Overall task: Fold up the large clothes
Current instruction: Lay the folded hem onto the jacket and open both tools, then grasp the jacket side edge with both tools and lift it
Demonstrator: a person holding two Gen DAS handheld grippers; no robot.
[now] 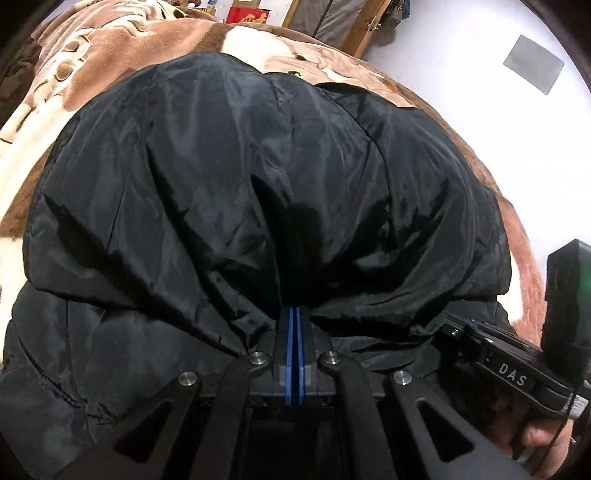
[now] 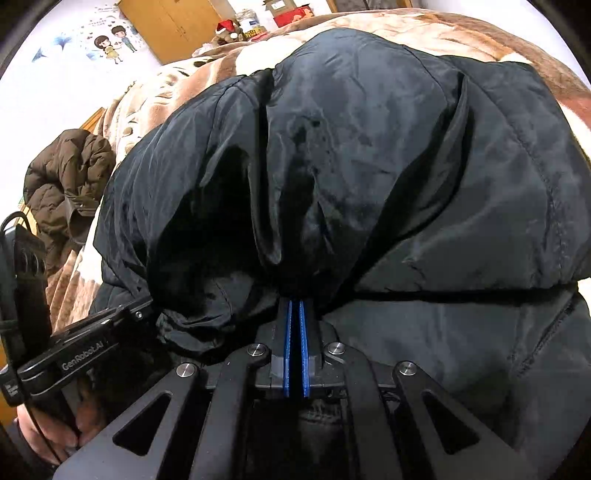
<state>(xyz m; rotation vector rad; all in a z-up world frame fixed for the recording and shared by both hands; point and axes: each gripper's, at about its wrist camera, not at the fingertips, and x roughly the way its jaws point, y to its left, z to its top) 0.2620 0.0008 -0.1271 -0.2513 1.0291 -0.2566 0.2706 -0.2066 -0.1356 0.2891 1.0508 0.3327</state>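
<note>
A big black padded jacket (image 1: 229, 177) lies on a brown and cream blanket (image 1: 92, 70). Its shiny lining side is doubled over the lower part. My left gripper (image 1: 295, 314) is shut on the edge of that folded layer, and the cloth bunches into creases at the blue pads. In the right wrist view the same black jacket (image 2: 369, 166) fills the frame, and my right gripper (image 2: 295, 306) is shut on its folded edge too. The two grippers stand side by side: the right one (image 1: 491, 365) shows at the left view's lower right, the left one (image 2: 85, 350) at the right view's lower left.
A brown puffer coat (image 2: 66, 177) is heaped at the bed's left edge. A wooden cupboard (image 2: 177, 26), red boxes (image 2: 291, 14) and small items stand behind the bed. A white wall (image 1: 480, 55) with a grey patch (image 1: 533, 64) lies past the blanket's right edge.
</note>
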